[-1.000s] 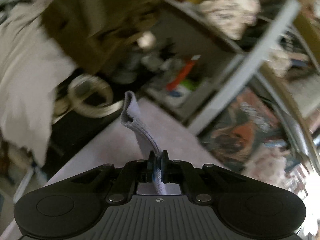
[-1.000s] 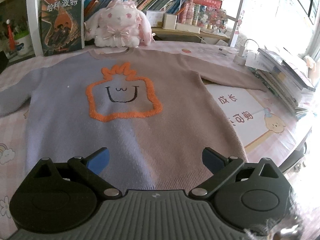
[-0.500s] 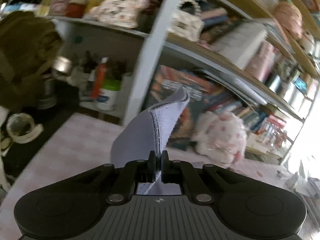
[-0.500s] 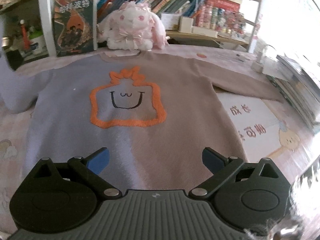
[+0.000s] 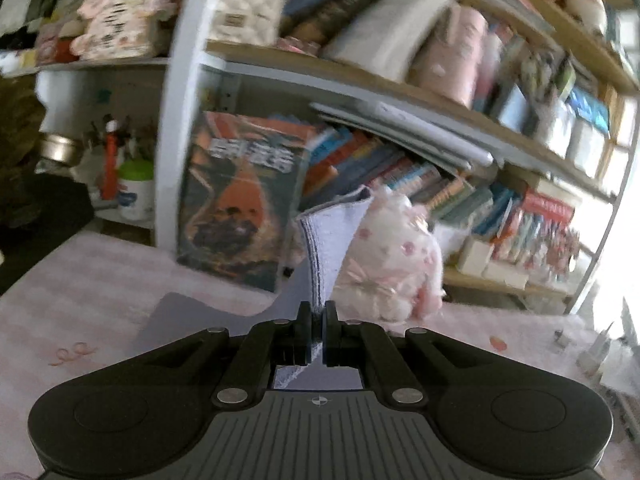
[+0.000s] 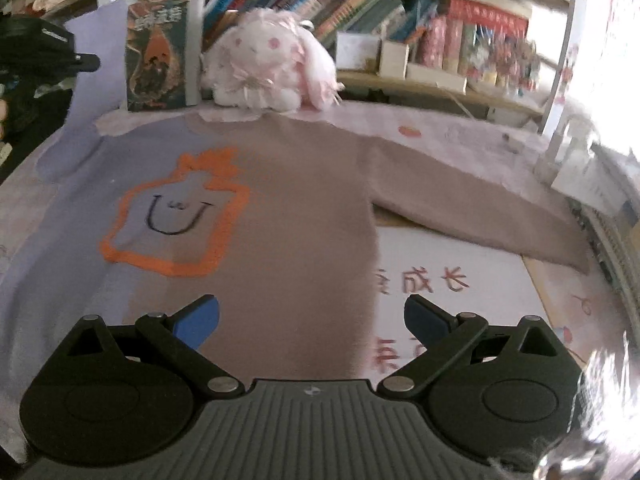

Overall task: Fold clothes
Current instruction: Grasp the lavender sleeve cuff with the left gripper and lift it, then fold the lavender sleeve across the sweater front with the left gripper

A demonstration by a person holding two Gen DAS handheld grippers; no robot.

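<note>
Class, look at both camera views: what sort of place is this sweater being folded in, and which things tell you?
Most likely a child's bedroom or study at home. A bookshelf crammed with books stands behind the table, a pink plush rabbit sits beside the sweater, and the tablecloth is pink with cartoon prints.

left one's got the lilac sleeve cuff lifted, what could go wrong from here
1. The left hand-held gripper pinches only the thin edge of the sleeve cuff, so the knit could slip out mid-fold.
2. The plush bunny sits right at the sweater collar; a swinging sleeve might knock it.
3. The right hand-held gripper is open and holding nothing, so the sweater body may drag.
</note>
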